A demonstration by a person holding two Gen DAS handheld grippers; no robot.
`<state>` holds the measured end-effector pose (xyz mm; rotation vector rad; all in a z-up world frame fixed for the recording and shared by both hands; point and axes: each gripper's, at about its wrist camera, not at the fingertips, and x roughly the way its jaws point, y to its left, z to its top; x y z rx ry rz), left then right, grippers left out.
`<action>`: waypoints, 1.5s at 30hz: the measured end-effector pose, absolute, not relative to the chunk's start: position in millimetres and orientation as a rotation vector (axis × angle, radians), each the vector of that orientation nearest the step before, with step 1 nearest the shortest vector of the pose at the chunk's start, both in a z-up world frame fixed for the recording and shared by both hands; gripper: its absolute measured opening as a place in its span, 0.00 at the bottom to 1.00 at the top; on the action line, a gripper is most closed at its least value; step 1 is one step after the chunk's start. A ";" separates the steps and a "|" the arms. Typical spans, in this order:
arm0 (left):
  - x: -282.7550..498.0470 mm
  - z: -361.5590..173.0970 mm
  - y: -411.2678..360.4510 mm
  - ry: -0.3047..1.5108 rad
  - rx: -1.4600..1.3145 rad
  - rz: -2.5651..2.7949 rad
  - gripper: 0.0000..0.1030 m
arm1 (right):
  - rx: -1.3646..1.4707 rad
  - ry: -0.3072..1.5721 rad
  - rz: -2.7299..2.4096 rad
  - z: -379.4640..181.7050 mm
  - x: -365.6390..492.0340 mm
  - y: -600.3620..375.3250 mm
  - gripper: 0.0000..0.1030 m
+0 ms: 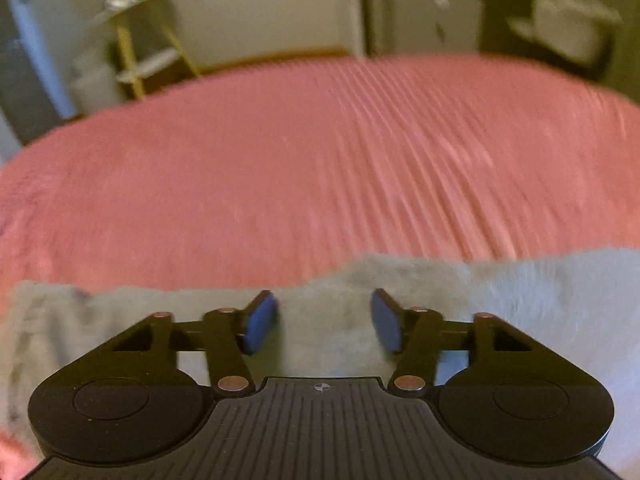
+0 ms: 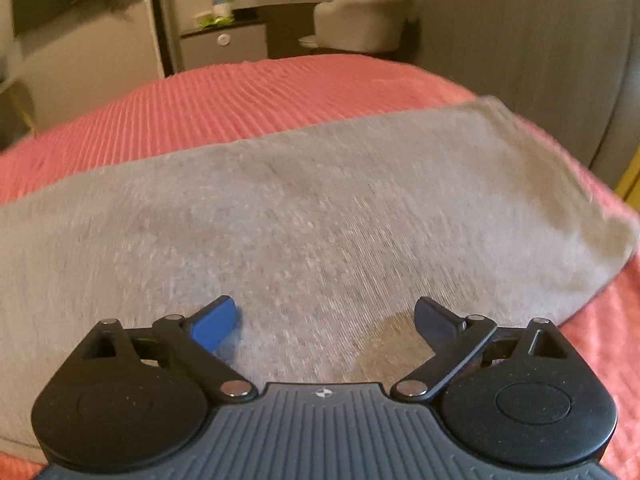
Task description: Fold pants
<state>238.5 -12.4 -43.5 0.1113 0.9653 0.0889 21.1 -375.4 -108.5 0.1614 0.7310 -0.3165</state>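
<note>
Grey pants (image 2: 304, 208) lie flat on a pink ribbed bedspread (image 2: 224, 100), stretching left to right, with one end at the right near the bed's edge. My right gripper (image 2: 326, 326) is open and empty, low over the pants. In the left wrist view the pants (image 1: 500, 292) fill the lower part, their far edge just beyond my left gripper (image 1: 325, 320), which is open and empty over the cloth. The bedspread (image 1: 300, 168) spreads out beyond them. The left view is blurred.
Beyond the bed stand a gold-legged side table (image 1: 136, 40), a grey cabinet (image 2: 224, 46), a desk and a pale armchair (image 2: 360, 24). A grey wall or headboard (image 2: 540, 60) rises at the right of the bed.
</note>
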 end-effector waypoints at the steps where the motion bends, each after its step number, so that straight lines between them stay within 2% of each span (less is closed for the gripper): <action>1: 241.7 -51.4 -13.3 0.954 0.145 0.086 0.57 | 0.162 0.725 -0.318 -108.3 20.8 -376.6 0.94; 2: 243.9 -54.8 -16.1 0.921 0.187 0.082 0.54 | 0.146 0.727 -0.322 -109.1 22.9 -374.3 0.94; 5: 258.7 -62.2 -17.0 0.912 0.254 0.120 0.06 | 0.087 0.726 -0.333 -114.8 29.0 -372.4 0.94; 9: 266.8 -62.5 0.1 0.889 0.207 0.295 0.06 | 0.096 0.708 -0.330 -118.9 26.9 -376.8 0.94; 10: 257.6 -53.3 7.1 0.865 0.119 0.233 0.10 | 0.098 0.706 -0.329 -117.4 24.5 -377.5 0.94; 12: 234.8 -40.3 12.1 0.838 -0.002 0.111 0.28 | 0.102 0.703 -0.325 -116.9 21.6 -378.1 0.94; 14: 216.2 -37.5 9.1 0.872 -0.017 0.065 0.39 | 0.103 0.702 -0.325 -118.1 24.3 -378.5 0.94; 16: 209.0 -47.3 6.4 0.920 -0.003 0.042 0.39 | 0.105 0.700 -0.324 -118.8 25.5 -378.8 0.94; 17: 209.3 -51.7 6.9 0.908 0.016 0.058 0.42 | 0.109 0.700 -0.323 -118.6 24.7 -379.3 0.95; 19: 220.7 -60.3 10.3 0.865 0.128 0.209 0.42 | 0.117 0.699 -0.320 -118.3 23.4 -379.9 0.95; 21: 231.6 -65.5 13.0 0.869 0.274 0.383 0.31 | 0.124 0.697 -0.316 -118.7 23.4 -380.6 0.95; 22: 231.5 -60.4 20.7 0.876 0.233 0.391 0.29 | 0.128 0.697 -0.314 -118.5 22.6 -381.0 0.95; 23: 222.7 -50.3 31.0 0.866 0.129 0.350 0.34 | 0.135 0.697 -0.313 -118.1 21.7 -381.4 0.95; 25: 197.6 -34.5 48.7 0.834 -0.076 0.217 0.49 | 0.145 0.697 -0.312 -117.4 20.9 -381.4 0.95; 26: 185.5 -30.3 55.1 0.825 -0.139 0.177 0.63 | 0.148 0.696 -0.312 -117.5 20.8 -381.6 0.95; 27: 169.1 -28.5 62.4 0.815 -0.174 0.160 0.69 | 0.148 0.697 -0.312 -117.8 21.3 -381.5 0.95; 29: 148.3 -31.1 71.3 0.804 -0.157 0.194 0.71 | 0.143 0.699 -0.314 -118.0 22.8 -380.5 0.95; 32: 120.0 -57.5 93.4 0.890 -0.089 0.354 0.71 | 0.143 0.701 -0.313 -117.7 22.3 -380.3 0.95; 34: 96.2 -67.3 113.3 0.841 -0.140 0.386 0.69 | 0.153 0.701 -0.306 -116.9 21.2 -382.3 0.95; 36: 88.4 -60.7 122.7 0.823 -0.141 0.439 0.34 | 0.166 0.698 -0.299 -116.4 19.5 -384.3 0.95; 39: 81.8 -45.8 131.8 0.809 -0.178 0.525 0.35 | 0.167 0.699 -0.295 -116.2 19.2 -384.3 0.95; 40: 76.5 -42.2 132.7 0.802 -0.195 0.529 0.37 | 0.163 0.704 -0.293 -115.8 19.7 -384.2 0.95; 43: 65.3 -41.9 122.9 0.800 -0.156 0.523 0.52 | 0.144 0.723 -0.274 -113.4 20.2 -384.5 0.95; 44: 61.2 -41.0 119.5 0.814 -0.145 0.532 0.68 | 0.134 0.733 -0.263 -111.1 19.2 -385.7 0.95; 45: 53.9 -41.4 118.3 0.826 -0.152 0.540 0.77 | 0.136 0.735 -0.252 -108.9 16.9 -388.2 0.94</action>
